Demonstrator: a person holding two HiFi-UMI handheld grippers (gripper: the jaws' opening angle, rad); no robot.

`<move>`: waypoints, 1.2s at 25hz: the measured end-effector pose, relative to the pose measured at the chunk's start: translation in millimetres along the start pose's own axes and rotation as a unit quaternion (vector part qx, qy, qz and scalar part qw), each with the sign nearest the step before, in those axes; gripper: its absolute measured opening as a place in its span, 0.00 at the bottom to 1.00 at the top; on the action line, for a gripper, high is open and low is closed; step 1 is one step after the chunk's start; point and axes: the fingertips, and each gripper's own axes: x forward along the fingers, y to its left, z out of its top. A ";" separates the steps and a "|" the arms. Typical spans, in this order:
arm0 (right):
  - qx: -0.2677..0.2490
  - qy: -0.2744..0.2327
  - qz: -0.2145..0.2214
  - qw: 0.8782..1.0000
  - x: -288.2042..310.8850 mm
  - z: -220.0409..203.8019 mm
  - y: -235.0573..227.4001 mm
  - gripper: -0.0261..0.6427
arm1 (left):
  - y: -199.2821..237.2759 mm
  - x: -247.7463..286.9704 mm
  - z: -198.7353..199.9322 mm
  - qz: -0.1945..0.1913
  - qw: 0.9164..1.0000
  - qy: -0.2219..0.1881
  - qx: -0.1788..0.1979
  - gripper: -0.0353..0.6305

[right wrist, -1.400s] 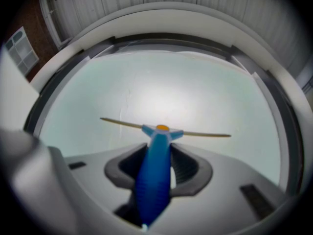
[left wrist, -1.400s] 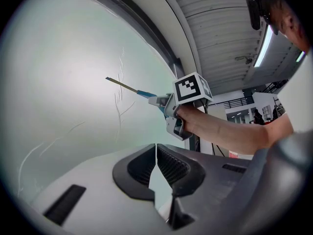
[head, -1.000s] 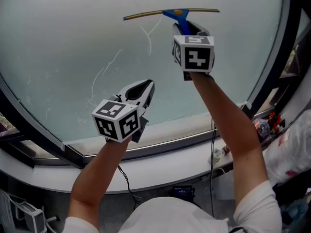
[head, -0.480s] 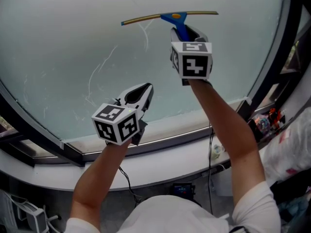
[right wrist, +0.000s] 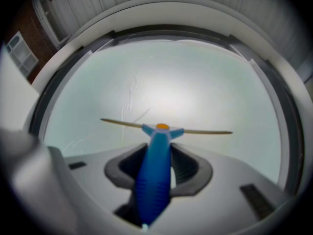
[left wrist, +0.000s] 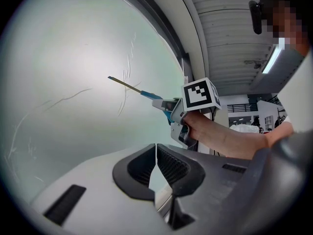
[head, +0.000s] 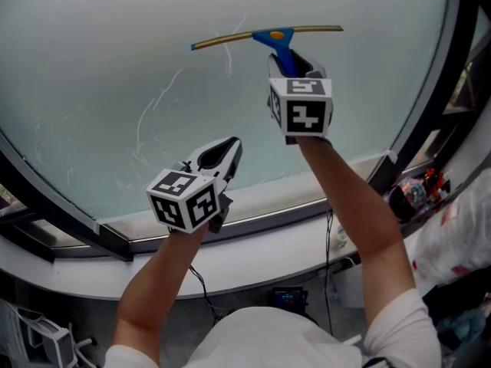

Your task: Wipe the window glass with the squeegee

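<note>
Nearest to the camera in my head view are the two bare forearms, both reaching up towards the window. The left tool is the lower one, held out in front of the white sill with its marker cube facing me. In the left gripper view I read its jaws as pressed together at the tips with nothing between them.

Further out and higher, the right tool is raised against the pane. The right gripper view shows its jaws clamped on the blue handle of the squeegee, which runs straight out between them to the crosspiece. From the left gripper view I see the same grip from the side, the squeegee sticking out towards the pane.

Beyond the jaws, the squeegee has its long thin blade lying roughly level, high on the window glass, with the left end dipping a little lower than the right. I cannot tell whether the blade edge is touching the pane.

Thin white streaks mark the pane below and left of the blade. A dark frame borders the pane at the sides and bottom.
</note>
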 end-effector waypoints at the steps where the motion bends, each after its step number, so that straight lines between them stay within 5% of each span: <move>1: 0.001 0.003 0.000 1.000 -0.3 -3.3 0.2 0.27 | 0.0 0.1 -1.3 0.000 1.000 0.001 -0.001 0.10; 30: 0.020 0.059 0.013 0.998 -12.2 -81.9 18.1 0.27 | 6.7 -5.4 -55.9 0.014 0.998 0.029 -0.045 0.10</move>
